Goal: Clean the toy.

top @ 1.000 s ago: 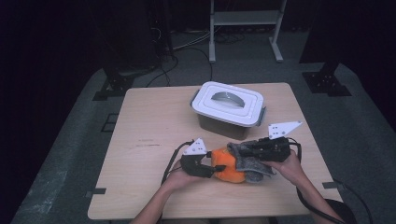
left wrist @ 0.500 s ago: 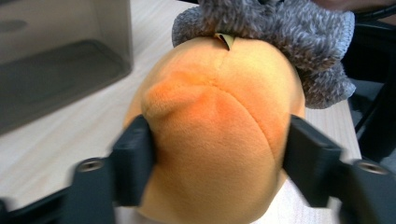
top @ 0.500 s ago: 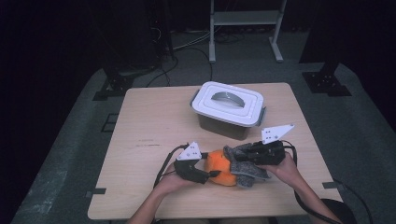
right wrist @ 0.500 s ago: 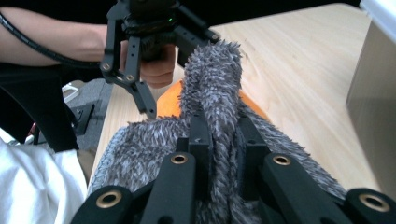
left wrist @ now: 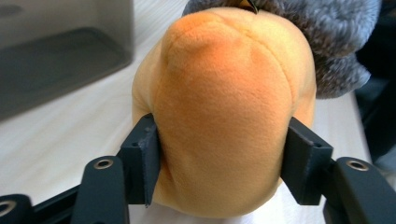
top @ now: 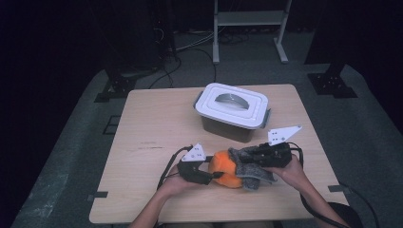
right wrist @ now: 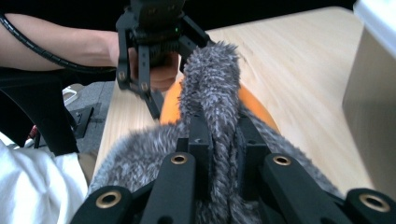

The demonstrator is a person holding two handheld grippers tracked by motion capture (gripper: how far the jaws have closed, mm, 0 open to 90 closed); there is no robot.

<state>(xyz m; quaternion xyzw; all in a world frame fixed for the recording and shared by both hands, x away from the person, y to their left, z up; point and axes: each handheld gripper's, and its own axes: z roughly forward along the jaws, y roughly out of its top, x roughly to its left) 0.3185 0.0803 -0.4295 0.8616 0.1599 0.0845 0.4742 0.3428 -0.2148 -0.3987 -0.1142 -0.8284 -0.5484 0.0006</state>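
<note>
Just in front of the lidded storage box, toward the person's edge of the table, lies a plush toy with an orange body and grey fur, held from both ends. The left hand-held gripper comes at the toy from the side away from the box's right end; its jaws have just been closing, and in the left gripper view the orange body sits between the two black pads, which press into the plush on either side. The right hand-held gripper meets the toy from the opposite end, nearer the box's right corner, and its jaws are narrowed onto a fold of the grey fur, pinched tight between them in the right gripper view. That view also shows the left hand-held gripper farther off, against the orange end. The box stands closed, its white lid on, well clear of both hands but close behind the toy. The toy rests on the table surface.
</note>
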